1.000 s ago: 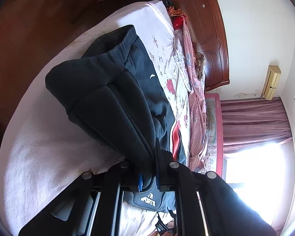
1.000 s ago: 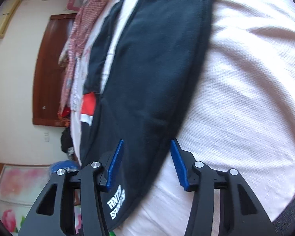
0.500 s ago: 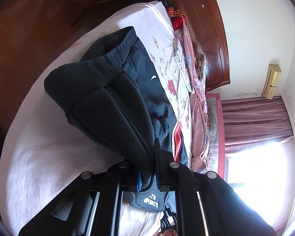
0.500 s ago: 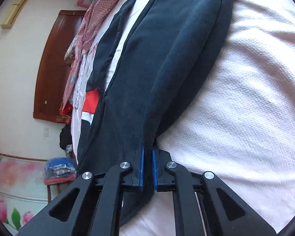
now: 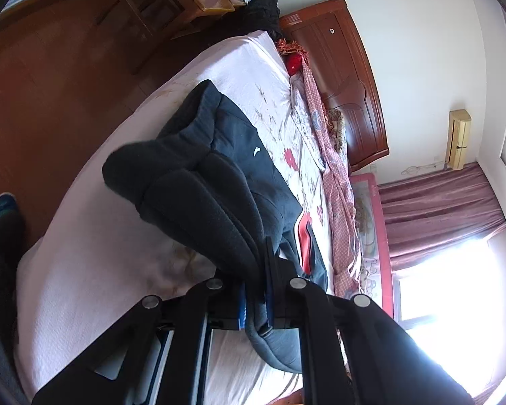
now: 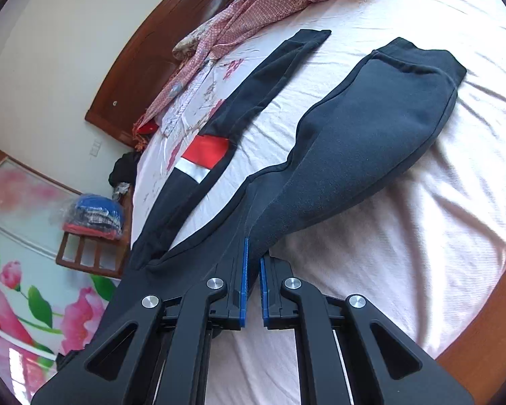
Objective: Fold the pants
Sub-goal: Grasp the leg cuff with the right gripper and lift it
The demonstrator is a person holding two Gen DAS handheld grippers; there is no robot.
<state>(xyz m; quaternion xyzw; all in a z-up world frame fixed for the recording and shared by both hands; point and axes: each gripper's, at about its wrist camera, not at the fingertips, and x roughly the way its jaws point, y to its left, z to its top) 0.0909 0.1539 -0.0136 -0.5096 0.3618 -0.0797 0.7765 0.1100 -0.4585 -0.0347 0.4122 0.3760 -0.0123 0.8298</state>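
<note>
Both tongs, left [image 5: 255, 298] and right [image 6: 253, 290], pinch the pants [image 6: 371, 135], hiding their blue pads.

white swoosh logo on dark pants [image 5: 257, 151], no readable text

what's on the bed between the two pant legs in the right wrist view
Bare pale pink bedsheet only, a narrowing wedge between the leg with the red patch and the lifted leg. It shows in the right wrist view.
</note>
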